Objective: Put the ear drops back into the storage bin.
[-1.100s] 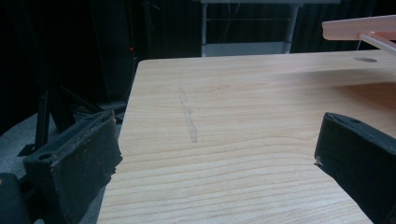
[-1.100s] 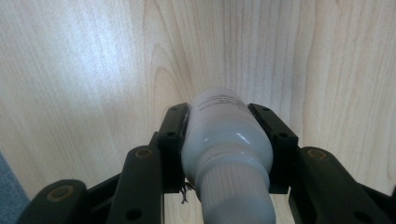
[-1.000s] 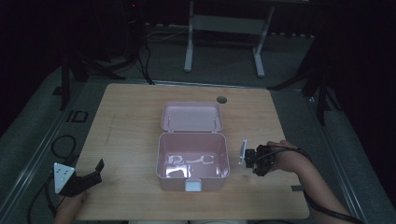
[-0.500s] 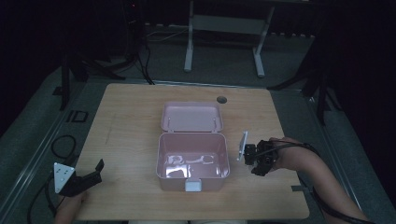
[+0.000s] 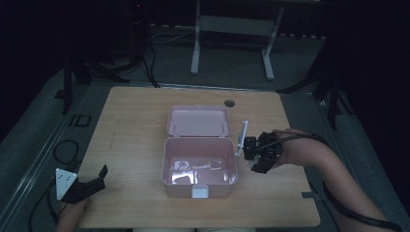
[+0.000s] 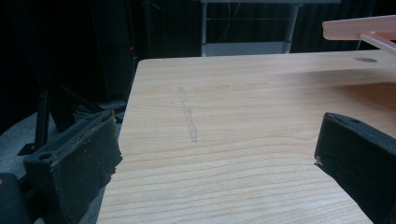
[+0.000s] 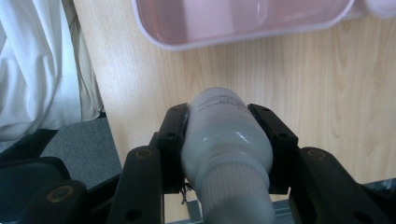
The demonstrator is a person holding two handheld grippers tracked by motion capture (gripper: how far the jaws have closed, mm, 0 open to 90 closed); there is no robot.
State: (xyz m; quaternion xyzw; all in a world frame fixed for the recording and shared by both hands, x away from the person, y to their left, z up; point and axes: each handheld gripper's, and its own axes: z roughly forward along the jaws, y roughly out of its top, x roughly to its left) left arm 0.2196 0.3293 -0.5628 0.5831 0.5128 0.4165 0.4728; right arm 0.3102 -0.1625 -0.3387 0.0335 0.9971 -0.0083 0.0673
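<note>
Down at 7 o'clock of the wooden table (image 5: 135,121), left gripper (image 5: 89,186) parked near the front-left corner, jaws wide apart on nothing, loads of bare wood ahead per its own view. Dead centre, pink box (image 5: 199,169) sitting open, lid (image 5: 197,121) flipped back toward 12. Over at 3 o'clock, right gripper (image 5: 258,154) just beside the box's right wall, too murky from above, but its own view nails it: clamped around a white bottle (image 7: 224,140), box rim close by.
</note>
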